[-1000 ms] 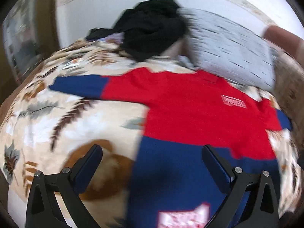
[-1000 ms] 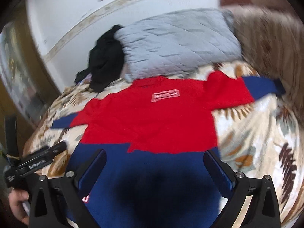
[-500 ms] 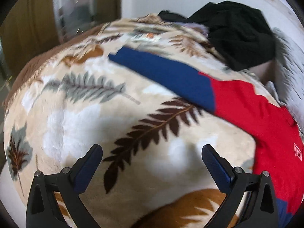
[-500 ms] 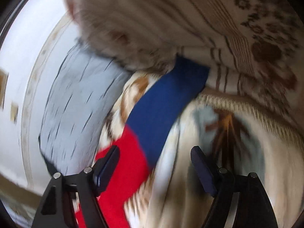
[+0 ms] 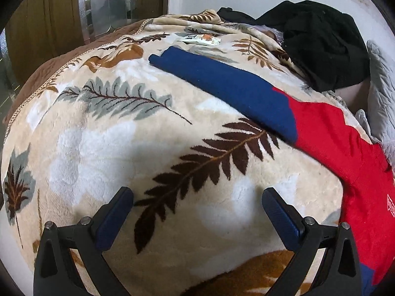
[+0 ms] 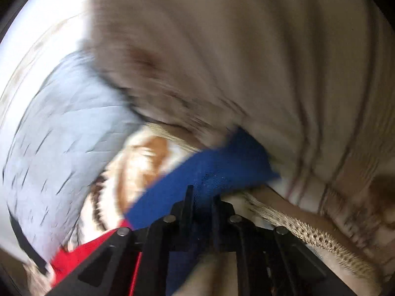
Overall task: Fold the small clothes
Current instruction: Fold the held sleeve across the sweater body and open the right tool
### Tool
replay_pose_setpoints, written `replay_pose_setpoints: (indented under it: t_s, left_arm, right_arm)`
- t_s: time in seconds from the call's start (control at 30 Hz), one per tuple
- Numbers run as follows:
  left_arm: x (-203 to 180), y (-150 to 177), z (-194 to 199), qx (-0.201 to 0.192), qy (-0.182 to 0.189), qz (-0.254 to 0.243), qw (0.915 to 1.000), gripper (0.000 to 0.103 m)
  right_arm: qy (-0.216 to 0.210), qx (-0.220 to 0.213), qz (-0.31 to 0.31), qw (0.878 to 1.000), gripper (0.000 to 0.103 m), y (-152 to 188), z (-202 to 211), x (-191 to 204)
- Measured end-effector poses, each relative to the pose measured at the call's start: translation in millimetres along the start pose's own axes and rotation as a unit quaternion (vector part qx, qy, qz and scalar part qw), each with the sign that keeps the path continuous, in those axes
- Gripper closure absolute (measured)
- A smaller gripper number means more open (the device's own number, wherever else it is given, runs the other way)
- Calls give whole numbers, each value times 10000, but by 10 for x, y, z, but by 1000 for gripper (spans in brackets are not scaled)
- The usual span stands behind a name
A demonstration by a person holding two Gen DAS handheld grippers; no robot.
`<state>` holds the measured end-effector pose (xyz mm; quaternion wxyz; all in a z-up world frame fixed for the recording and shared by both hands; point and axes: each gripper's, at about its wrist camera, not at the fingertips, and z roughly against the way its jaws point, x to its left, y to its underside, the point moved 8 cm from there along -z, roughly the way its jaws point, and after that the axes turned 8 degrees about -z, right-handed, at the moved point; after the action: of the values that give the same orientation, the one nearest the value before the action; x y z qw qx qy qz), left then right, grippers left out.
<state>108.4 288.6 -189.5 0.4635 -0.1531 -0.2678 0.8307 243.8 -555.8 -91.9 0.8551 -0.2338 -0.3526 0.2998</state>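
Sleeve step. My right gripper (image 6: pixel 202 198) is pinched shut on the red-and-blue knit sweater's blue right cuff (image 6: pixel 222 167); left gripper (image 5: pixel 197 204) gapes empty over the leaf-print fleece blanket (image 5: pixel 123 148), short of the left sleeve (image 5: pixel 222 83). Next, I judge: reach that cuff, then fold both inward.

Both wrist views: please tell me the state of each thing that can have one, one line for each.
Left gripper: open, above bare blanket, holding nothing.
Right gripper: shut on the blue sleeve end.
Red and blue sweater: spread flat, unfolded.
Left sleeve: stretched out flat.
Black garment: crumpled heap.
Leaf-print blanket: spread over the bed.
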Motion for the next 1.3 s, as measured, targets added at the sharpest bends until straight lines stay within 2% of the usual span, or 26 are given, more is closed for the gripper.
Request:
replay_pose_setpoints:
  t_s: [0.03, 0.1, 0.17, 0.23, 0.27, 0.3, 0.33, 0.4, 0.43, 0.47, 0.5, 0.57, 0.63, 0.7, 0.77, 0.87, 0.9, 0.93, 1.0, 1.03, 1.07, 1.13, 1.2, 1.3]
  left_arm:
    - [-1, 1, 1, 9, 9, 5, 10000, 0]
    - [7, 1, 4, 10, 51, 49, 10000, 0]
    - [17, -2, 4, 2, 89, 98, 9999, 0]
    - [16, -2, 8, 1, 102, 99, 9999, 0]
    - [17, -1, 10, 1, 113, 106, 9999, 0]
    - [19, -2, 11, 2, 128, 113, 9999, 0]
    - [20, -3, 11, 0, 136, 121, 9998, 0]
    - [17, 1, 13, 1, 138, 101, 9999, 0]
    - [13, 3, 14, 2, 133, 82, 9999, 0]
    - [12, 5, 16, 3, 129, 72, 9999, 0]
    - [9, 7, 19, 1, 124, 56, 9999, 0]
    - [8, 7, 35, -7, 134, 64, 9999, 0]
    - [3, -6, 81, -57, 172, 111, 9998, 0]
    - [-89, -61, 213, -246, 479, 132, 9985, 0]
    - [-257, -127, 381, -449, 788, -23, 9959, 0]
    - [-847, -233, 735, -664, 1527, -750, 9832, 0]
    - [-1212, -250, 865, -594, 2033, -1103, 9711, 0]
    - [-1397, -253, 919, -536, 2298, -1243, 9638, 0]
    - [-1956, -289, 978, -249, 2966, -1546, 9421, 0]
    - [-2232, -315, 931, -52, 3154, -1659, 9343, 0]
    - [-2370, -327, 891, 47, 3226, -1703, 9311, 1]
    - [-2805, -358, 624, 534, 3349, -1848, 9224, 2]
    - [-3030, -391, 359, 849, 3170, -1928, 9247, 13]
    - [-3154, -318, -25, 1459, 2922, -1785, 9282, 17]
  right_arm:
    - [-127, -109, 177, 9997, 94, -18, 105, 185]
    - [-697, -354, 682, 9946, 94, 6, 500, 874]
    - [-1322, -449, 1067, 9844, 94, 178, 872, 1517]
    - [-2098, -322, 1394, 9672, 94, 599, 1275, 2241]
    - [-2278, -268, 1510, 9615, 93, 771, 1368, 2438]
    - [-2572, -96, 1667, 9518, 92, 1085, 1466, 2714]
    - [-2750, 58, 1727, 9458, 85, 1285, 1486, 2840]
    - [-3154, 660, 2099, 9231, 26, 2015, 1422, 3128]
    - [-3196, 814, 2199, 9181, 1, 2244, 1412, 3128]
    - [-3224, 1067, 2265, 9129, 0, 2594, 1309, 3110]
    - [-3161, 1301, 2299, 9112, 0, 2799, 1225, 3055]
    - [-2952, 1630, 2149, 9166, 1, 3069, 1052, 2825]
    - [-2844, 1770, 1937, 9221, 1, 3223, 976, 2524]
    - [-2680, 1741, 1931, 9277, 1, 3256, 902, 2254]
    - [-2654, 1643, 2025, 9282, 1, 3235, 857, 2067]
    - [-2830, 1668, 1919, 9248, 1, 3237, 866, 1896]
    - [-2894, 1805, 1785, 9229, 1, 3275, 807, 1863]
    - [-2927, 1911, 1662, 9220, 1, 3309, 752, 1867]
    - [-3032, 2052, 1380, 9203, 1, 3292, 700, 1778]
    - [-3108, 2059, 1319, 9185, 1, 3283, 728, 1740]
    - [-3174, 2041, 1289, 9171, 1, 3277, 742, 1729]
    - [-3251, 2018, 1301, 9147, 1, 3284, 762, 1719]
    - [-3320, 2016, 1274, 9126, 1, 3292, 757, 1712]
    - [-3405, 2035, 1229, 9097, 1, 3304, 737, 1732]
